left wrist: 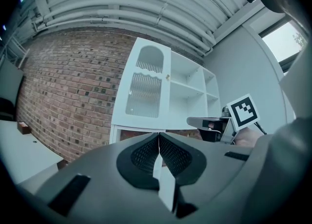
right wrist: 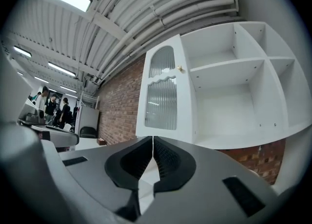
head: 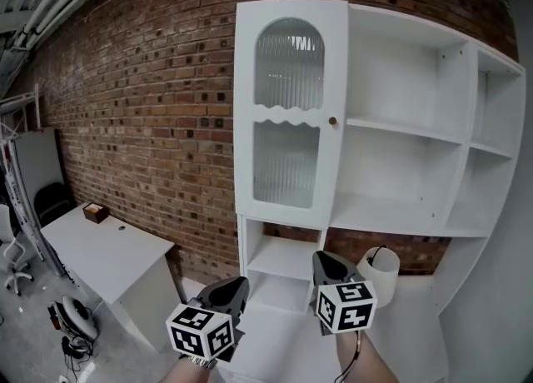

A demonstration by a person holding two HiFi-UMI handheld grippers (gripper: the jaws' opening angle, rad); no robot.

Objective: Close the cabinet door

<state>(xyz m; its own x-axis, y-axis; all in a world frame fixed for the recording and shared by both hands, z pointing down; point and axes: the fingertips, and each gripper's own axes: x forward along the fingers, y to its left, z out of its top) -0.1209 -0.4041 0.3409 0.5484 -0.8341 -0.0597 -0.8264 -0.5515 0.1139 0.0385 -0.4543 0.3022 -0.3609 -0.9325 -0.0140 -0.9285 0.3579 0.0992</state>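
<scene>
A white wall cabinet hangs on a brick wall, its shelves bare and in full sight. Its door, with ribbed glass panes and a small brass knob, stands swung out to the left of the shelves. My left gripper and right gripper are low in the head view, below the cabinet and apart from the door. Both are shut with nothing between their jaws. The left gripper view shows its shut jaw tips under the door. The right gripper view shows the same, with the door ahead.
A white desk with a small brown box stands at the left against the brick wall. A white cylindrical container sits beside my right gripper. Cables lie on the floor at lower left. People stand far off at the left.
</scene>
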